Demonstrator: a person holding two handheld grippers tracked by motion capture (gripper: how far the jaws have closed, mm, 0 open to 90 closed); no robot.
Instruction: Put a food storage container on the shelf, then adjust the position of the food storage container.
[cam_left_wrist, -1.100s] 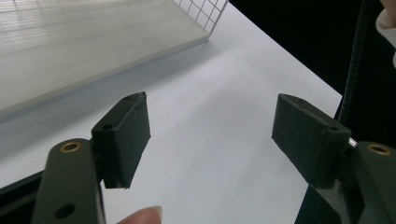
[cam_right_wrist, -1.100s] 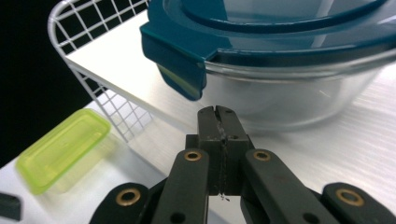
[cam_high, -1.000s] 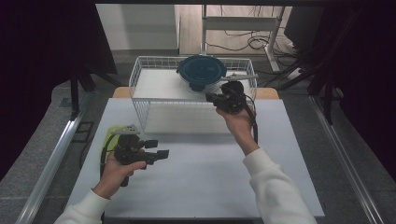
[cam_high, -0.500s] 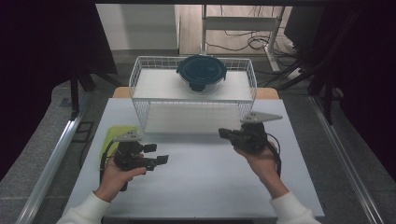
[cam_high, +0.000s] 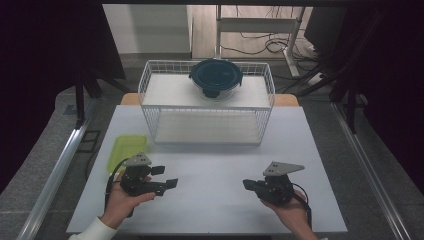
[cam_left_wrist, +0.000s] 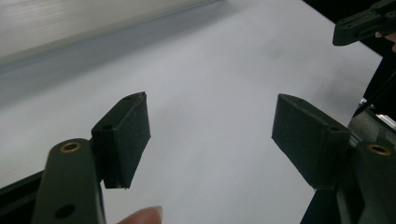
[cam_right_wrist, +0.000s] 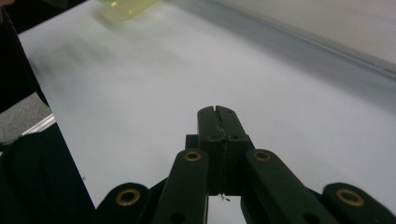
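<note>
Left tool (cam_high: 165, 176) held low over the near left of the white bench (cam_high: 215, 165), jaws spread wide, nothing between them; in the left gripper view only bare bench surface lies past the pads (cam_left_wrist: 126, 140). Right tool (cam_high: 248, 184) low over the near right of the bench, jaws pressed together, empty; the right gripper view shows the two pads meeting flush. The tools point toward each other, well apart.

A yellow-green lid (cam_high: 126, 150) lies flat on the bench just behind the left tool, near the left edge. A white wire basket (cam_high: 207, 127) stands at the far side. Nothing lies between either tool and the basket.

On the basket's top sits a round container (cam_high: 216, 79), dark blue lid clipped on, upright, near the rear rim.
</note>
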